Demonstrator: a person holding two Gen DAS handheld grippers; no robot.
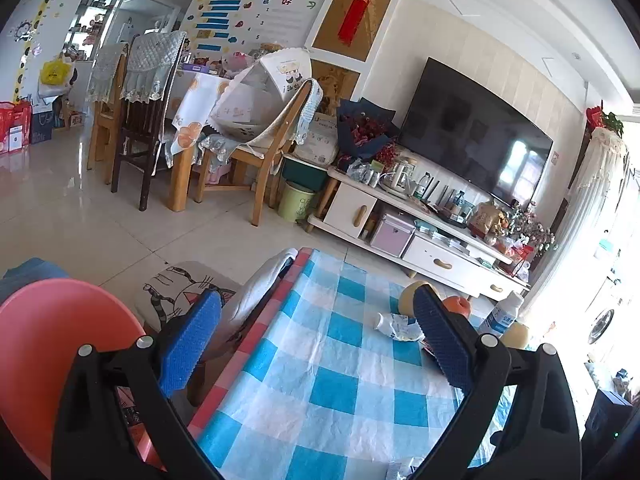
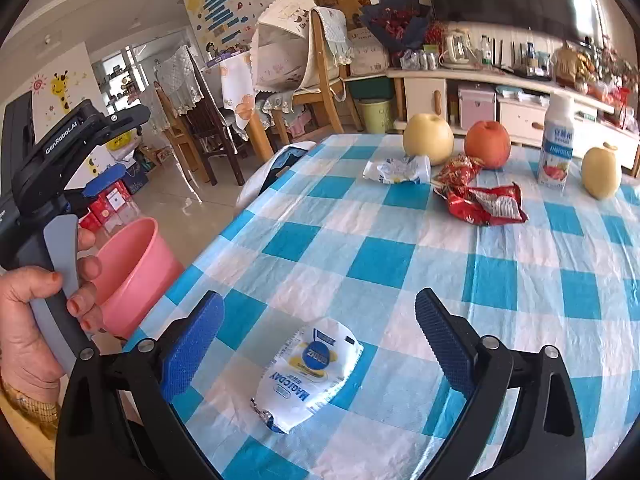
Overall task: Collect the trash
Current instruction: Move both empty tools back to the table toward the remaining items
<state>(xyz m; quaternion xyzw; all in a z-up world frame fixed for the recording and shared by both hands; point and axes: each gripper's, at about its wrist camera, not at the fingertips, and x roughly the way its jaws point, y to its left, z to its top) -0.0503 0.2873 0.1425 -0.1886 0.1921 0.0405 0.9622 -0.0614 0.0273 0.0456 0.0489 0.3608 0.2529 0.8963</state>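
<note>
Left wrist view: my left gripper (image 1: 316, 340) hangs wide open, empty, beside the pink plastic bin (image 1: 52, 344). Right wrist view: my right gripper (image 2: 318, 332), spread wide and empty, straddles the flat white foil wrapper (image 2: 306, 372) on the checked counter (image 2: 500, 272); light, crinkly, probably slippery, so I would pinch its raised edge.

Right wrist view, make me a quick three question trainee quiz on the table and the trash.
1. True or false: the right tool is shut on the white wrapper.
2. Which is trash? A) red apple B) red crumpled wrapper C) yogurt bottle
3. Fill in: the pink bin stands off the table's ____ edge.

Key:
1. False; the tool is open, with the wrapper lying on the checked tablecloth between its fingers.
2. B
3. left
</note>
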